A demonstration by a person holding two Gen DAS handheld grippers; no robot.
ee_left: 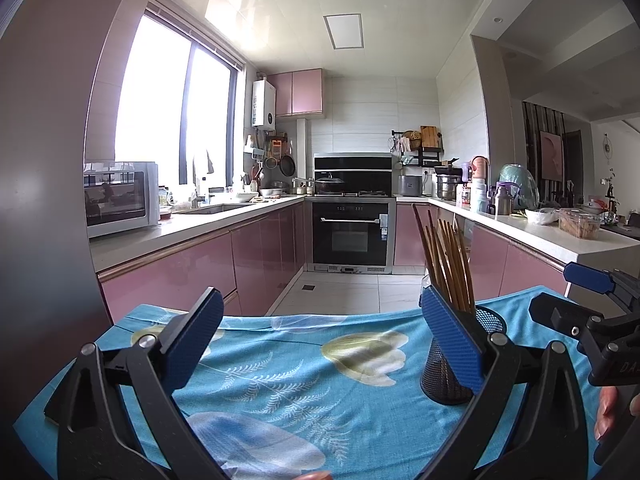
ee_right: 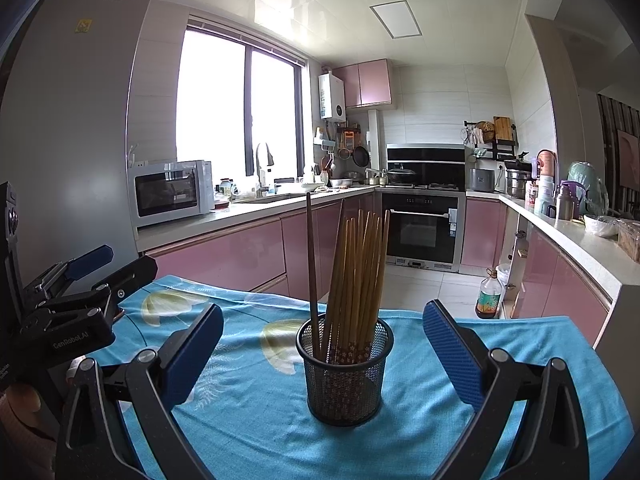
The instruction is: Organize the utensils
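A black mesh holder (ee_right: 344, 380) stands upright on the blue floral tablecloth (ee_right: 248, 420), filled with several light wooden chopsticks (ee_right: 356, 272) and one dark chopstick (ee_right: 311, 256). My right gripper (ee_right: 322, 354) is open, its blue pads on either side of the holder and short of it, touching nothing. In the left wrist view the holder (ee_left: 440, 384) sits at the right, partly hidden behind that gripper's right finger, with the chopsticks (ee_left: 448, 264) rising above it. My left gripper (ee_left: 324, 338) is open over bare cloth (ee_left: 300, 380). Each gripper shows at the other view's edge: the right gripper (ee_left: 552, 290), the left gripper (ee_right: 120, 266).
The table's far edge drops to a tiled floor. Pink cabinets and white counters run along both sides, with an oven (ee_right: 420, 232) at the back. A microwave (ee_right: 172, 192) sits on the left counter. An oil bottle (ee_right: 488, 294) stands on the floor beyond the table's right corner.
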